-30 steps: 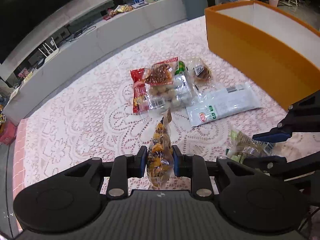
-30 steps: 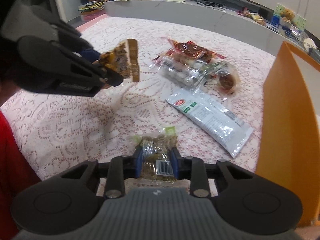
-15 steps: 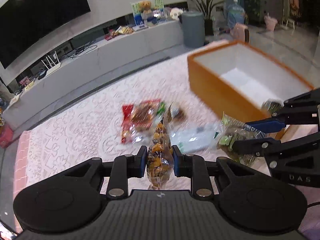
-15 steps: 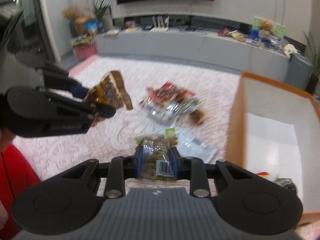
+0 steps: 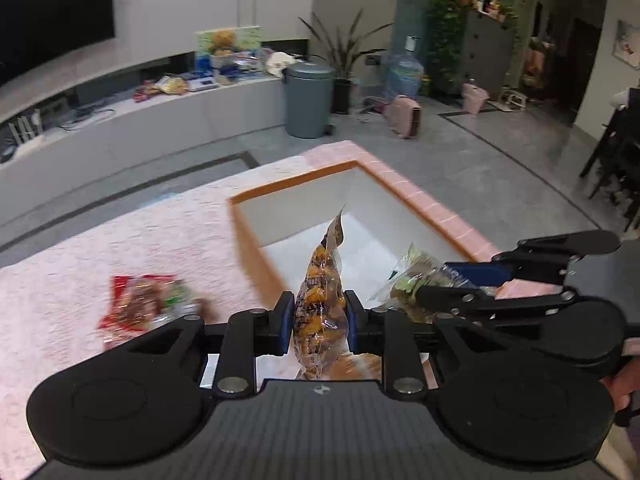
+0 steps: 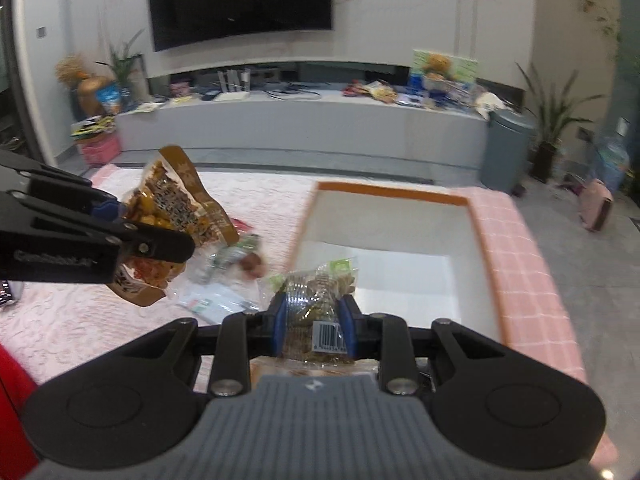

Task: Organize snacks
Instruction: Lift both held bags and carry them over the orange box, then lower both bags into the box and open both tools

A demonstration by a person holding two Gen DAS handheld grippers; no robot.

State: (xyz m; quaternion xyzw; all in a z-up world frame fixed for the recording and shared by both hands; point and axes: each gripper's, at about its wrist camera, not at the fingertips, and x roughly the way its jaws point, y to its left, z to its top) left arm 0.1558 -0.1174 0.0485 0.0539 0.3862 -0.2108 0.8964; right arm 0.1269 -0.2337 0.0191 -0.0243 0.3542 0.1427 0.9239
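Note:
My left gripper [image 5: 318, 322] is shut on a clear packet of orange-brown snacks [image 5: 322, 300], held in the air at the near left edge of the orange box [image 5: 250, 236], whose inside is white. My right gripper [image 6: 312, 326] is shut on a clear packet of greenish snacks with a barcode [image 6: 316, 304], just before the same orange box [image 6: 308, 216]. Each gripper shows in the other's view: the right gripper [image 5: 448, 284] with its green packet [image 5: 416, 276] on the right, the left gripper [image 6: 160, 228] with its orange packet [image 6: 172, 212] on the left.
More snack packets lie on the pink lace tablecloth [image 5: 120, 248]: a red one [image 5: 136, 304] left of the box, and a white flat pack [image 6: 212, 300]. Beyond the table stand a grey bin [image 5: 308, 100] and a long low cabinet [image 6: 300, 120]. A hand [image 5: 620, 384] shows at right.
Both grippers have risen and swung toward the orange box with their packets still held. The box's white inside now faces me, and the loose snacks have slid to the left.

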